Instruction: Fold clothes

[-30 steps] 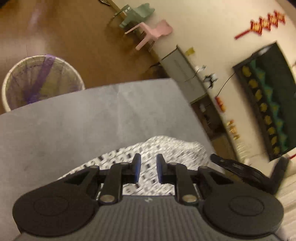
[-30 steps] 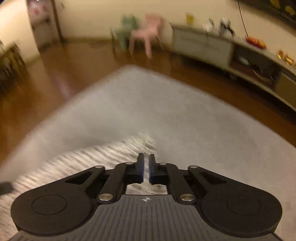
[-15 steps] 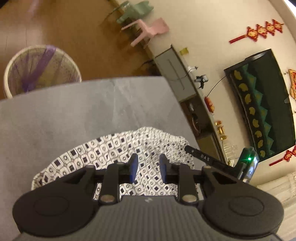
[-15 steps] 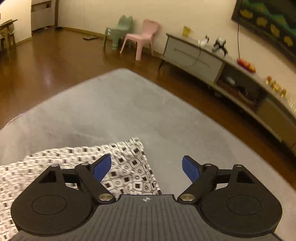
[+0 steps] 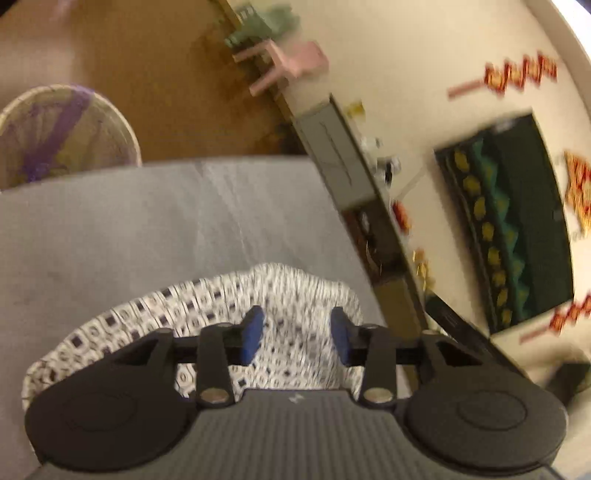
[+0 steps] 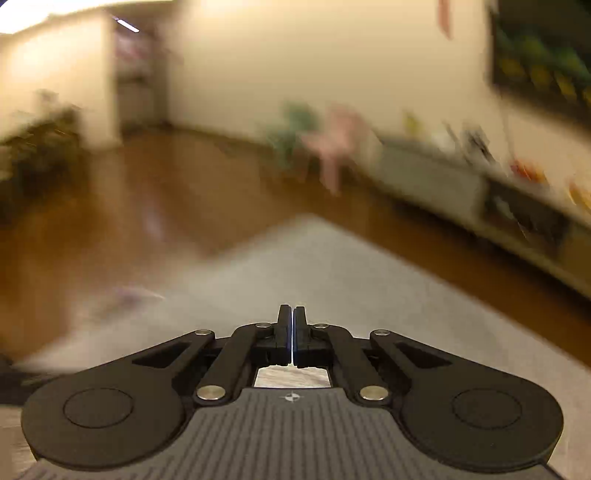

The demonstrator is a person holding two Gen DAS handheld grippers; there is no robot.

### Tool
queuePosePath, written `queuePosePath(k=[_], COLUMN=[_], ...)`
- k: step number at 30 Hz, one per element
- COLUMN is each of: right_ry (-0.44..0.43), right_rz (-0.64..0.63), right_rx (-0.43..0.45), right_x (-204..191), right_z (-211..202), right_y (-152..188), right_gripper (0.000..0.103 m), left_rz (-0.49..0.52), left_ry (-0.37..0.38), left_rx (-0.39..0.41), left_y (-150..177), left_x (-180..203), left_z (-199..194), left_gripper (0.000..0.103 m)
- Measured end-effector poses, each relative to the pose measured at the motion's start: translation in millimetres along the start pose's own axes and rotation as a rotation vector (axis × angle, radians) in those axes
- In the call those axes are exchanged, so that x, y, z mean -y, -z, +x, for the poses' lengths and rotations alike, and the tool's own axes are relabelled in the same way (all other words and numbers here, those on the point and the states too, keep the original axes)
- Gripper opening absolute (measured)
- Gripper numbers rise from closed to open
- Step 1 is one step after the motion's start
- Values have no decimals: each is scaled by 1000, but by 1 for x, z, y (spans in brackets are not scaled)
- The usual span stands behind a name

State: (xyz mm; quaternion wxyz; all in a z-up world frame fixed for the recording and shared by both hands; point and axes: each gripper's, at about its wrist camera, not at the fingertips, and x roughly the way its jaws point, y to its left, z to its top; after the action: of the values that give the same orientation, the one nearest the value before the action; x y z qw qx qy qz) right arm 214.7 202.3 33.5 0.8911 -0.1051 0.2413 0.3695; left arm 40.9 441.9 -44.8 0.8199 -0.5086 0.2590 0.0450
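A black-and-white patterned garment [image 5: 207,314] lies bunched on the grey table cover [image 5: 147,229] in the left wrist view. My left gripper [image 5: 297,338] hangs just above it, open, with nothing between its blue pads. In the right wrist view my right gripper [image 6: 292,332] is shut and empty, raised over the grey cover [image 6: 369,280]. The garment does not show in the right wrist view.
A round wicker basket [image 5: 62,136] with purple cloth stands on the wooden floor past the table's far left edge. A low grey cabinet [image 5: 336,155], a pink chair [image 5: 288,66] and a green chair [image 5: 266,26] line the wall. Both views are blurred.
My left gripper has opened wider above the garment. My right gripper opened, let go of the garment, then shut and lifted away, so the garment has left its view.
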Motion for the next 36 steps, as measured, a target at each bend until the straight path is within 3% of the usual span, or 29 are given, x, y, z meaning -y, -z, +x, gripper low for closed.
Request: queuePosePath(k=[2,3,4,5,7,10,12,15,17,18,23,28,33,36], right_ry=[-21,12,60,105,177,271,261,223,184,159,64,-23,-161,-162], right_rz=[-136,-188,-207,-177,-40,136,225,277,257,245,165,43,-168,-186], right_rx=[59,58,20,-41,-163,-289,-352,-360,-342,-339,-265,-102,-47,-72], right_x=[-38,-43,-37,-19,33,102,128,137,133,130,110,54,-41,-60], right_z=[-35,-35,-25,-10,26,64,81,84,86,86,59,-12,-75,-82], right_y=[4,7,8,10,16,36,50,64,65,64,51,25,29,42], right_gripper=[0,0,9,17,58,61,61,57,31,0,0,0,0,0], left_rz=[-10,-15,-12,-9,-5,-45,-51,-12,-1,0,8,35,80,85], left_ry=[-1,9,12,0,-29,-36,-33,-28,-27,-26,-28,6,72,62], left_rx=[17,11,1,-10,-33,-81,-97,-109,-118,-123,-131,-63,-34,-89], left_y=[1,5,9,12,17,16,13,10,10,10,12,12,17,24], left_x=[3,3,4,4,2,-7,-9,-5,-3,-3,-1,8,22,20], left_z=[-12,-16,-19,-19,-18,-7,1,14,22,25,29,14,9,22], left_gripper=[51,52,53,54,55,55,55,55,55,55,55,59,89,89])
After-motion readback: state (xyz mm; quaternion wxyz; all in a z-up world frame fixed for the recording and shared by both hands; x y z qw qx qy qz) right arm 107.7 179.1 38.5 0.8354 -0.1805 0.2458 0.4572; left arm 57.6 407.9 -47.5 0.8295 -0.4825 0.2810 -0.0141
